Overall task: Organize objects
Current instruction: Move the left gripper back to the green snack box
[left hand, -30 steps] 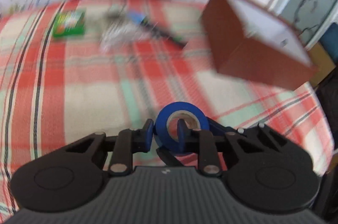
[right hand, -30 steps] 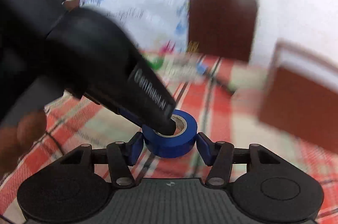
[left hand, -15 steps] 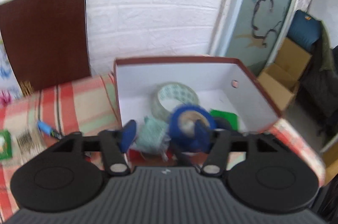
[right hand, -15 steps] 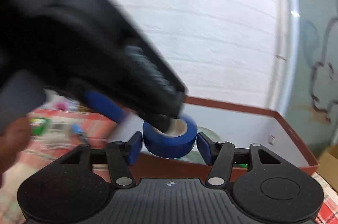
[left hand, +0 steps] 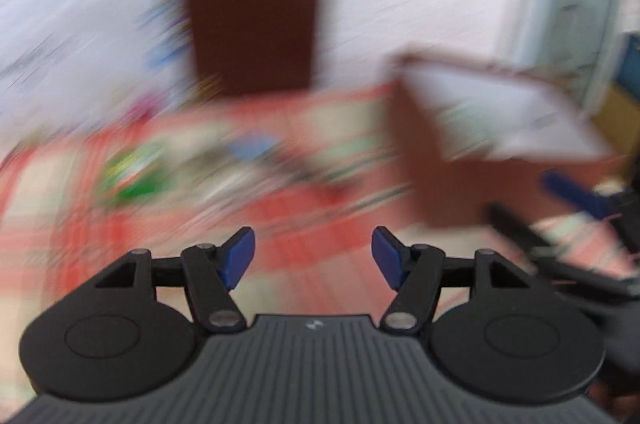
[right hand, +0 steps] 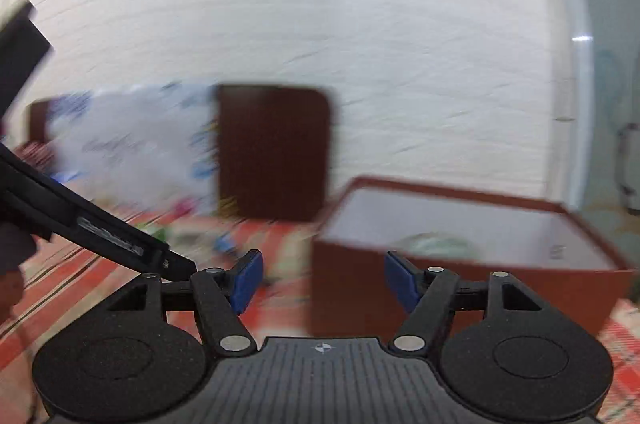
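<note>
Both views are blurred by motion. My left gripper is open and empty above the red plaid tablecloth. My right gripper is open and empty, just in front of the brown box with a white inside. A roll of clear tape shows inside the box. The box also shows at the right of the left wrist view. The blue tape roll is not in view. A green packet and small blurred items lie on the cloth to the left.
A dark brown chair back stands against the white brick wall behind the table. The left gripper's body crosses the left of the right wrist view. The right gripper's parts show at the right of the left wrist view.
The blue tape roll held between both grippers is gone from them. Both grippers have opened wide and pulled back from the box, the left swinging left toward the table.
</note>
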The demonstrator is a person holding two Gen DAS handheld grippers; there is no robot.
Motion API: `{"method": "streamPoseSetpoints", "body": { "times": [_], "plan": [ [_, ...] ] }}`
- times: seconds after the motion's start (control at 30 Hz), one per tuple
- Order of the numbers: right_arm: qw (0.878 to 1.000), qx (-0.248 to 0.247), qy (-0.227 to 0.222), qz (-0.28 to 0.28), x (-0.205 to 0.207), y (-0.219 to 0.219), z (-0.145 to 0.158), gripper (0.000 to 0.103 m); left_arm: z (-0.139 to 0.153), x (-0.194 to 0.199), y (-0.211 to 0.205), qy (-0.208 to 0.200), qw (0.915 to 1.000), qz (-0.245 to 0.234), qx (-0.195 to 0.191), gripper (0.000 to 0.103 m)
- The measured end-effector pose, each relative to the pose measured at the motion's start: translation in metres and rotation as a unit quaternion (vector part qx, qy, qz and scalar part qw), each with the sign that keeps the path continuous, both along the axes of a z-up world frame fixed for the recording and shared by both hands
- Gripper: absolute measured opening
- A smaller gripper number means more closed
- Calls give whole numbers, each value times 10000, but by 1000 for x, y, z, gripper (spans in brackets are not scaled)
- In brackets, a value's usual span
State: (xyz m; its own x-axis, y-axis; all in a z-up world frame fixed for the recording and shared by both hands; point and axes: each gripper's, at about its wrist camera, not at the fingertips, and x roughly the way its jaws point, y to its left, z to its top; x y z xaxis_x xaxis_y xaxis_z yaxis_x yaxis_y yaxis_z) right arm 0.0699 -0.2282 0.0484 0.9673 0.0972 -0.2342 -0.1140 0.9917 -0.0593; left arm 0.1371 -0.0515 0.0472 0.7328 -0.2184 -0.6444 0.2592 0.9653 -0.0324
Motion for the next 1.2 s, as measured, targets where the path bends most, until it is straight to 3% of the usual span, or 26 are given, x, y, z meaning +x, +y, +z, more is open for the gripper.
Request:
{"method": "streamPoseSetpoints", "body": {
  "times": [0.1,0.17,0.2,0.23,0.27,0.33,0.37,0.47,0.57,0.67,0.7,0.83,1.0,1.13,1.17,1.2],
  "plan": [
    [9951,-62,678,720,23,32,-15,62,-29,4,61,163,9953,901,322,67],
    [9913,-187,866,978,29,60,-18,62,-43,4,100,59,9878,1469,514,68],
    [9896,-221,925,1077,30,75,-16,63,-49,3,118,-39,9838,1708,535,73],
    [9880,-202,996,1163,32,84,-13,63,-54,-1,136,-235,9802,1910,470,86],
    [9865,-141,1062,1241,44,94,-10,63,-60,-6,153,-367,9760,2123,316,89],
    [9835,-16,1134,1407,72,115,-3,63,-59,-12,180,-503,9704,2315,-467,89],
    [9820,26,1167,1482,87,128,0,63,-60,-11,185,-519,9681,2382,-584,89],
    [9782,27,1321,1600,139,170,-1,63,-61,-11,185,-608,9693,2293,-647,90],
    [9775,-208,1646,1301,188,209,-18,71,-63,-11,188,-646,9690,2241,-813,90],
    [9750,-374,1890,1108,215,229,-40,67,-65,-14,189,-678,9670,2238,-1009,91],
    [9765,-389,1789,1133,212,229,-40,62,-65,-14,189,-682,9668,2232,-1043,91],
    [9744,-467,1753,1325,179,216,-42,61,-66,-15,188,-692,9666,2205,-1105,92],
    [9699,-329,1844,1558,91,164,-45,61,-65,-14,187,-681,9680,2199,-1002,92],
    [9715,-361,1911,1351,18,112,-43,61,-65,-12,180,-640,9707,2189,-758,92],
    [9732,-324,1929,1207,3,99,-43,63,-65,-12,178,-621,9716,2182,-673,92],
    [9751,-257,1951,1024,-10,87,-43,72,-65,-11,175,-599,9726,2170,-583,92]
  ]
}}
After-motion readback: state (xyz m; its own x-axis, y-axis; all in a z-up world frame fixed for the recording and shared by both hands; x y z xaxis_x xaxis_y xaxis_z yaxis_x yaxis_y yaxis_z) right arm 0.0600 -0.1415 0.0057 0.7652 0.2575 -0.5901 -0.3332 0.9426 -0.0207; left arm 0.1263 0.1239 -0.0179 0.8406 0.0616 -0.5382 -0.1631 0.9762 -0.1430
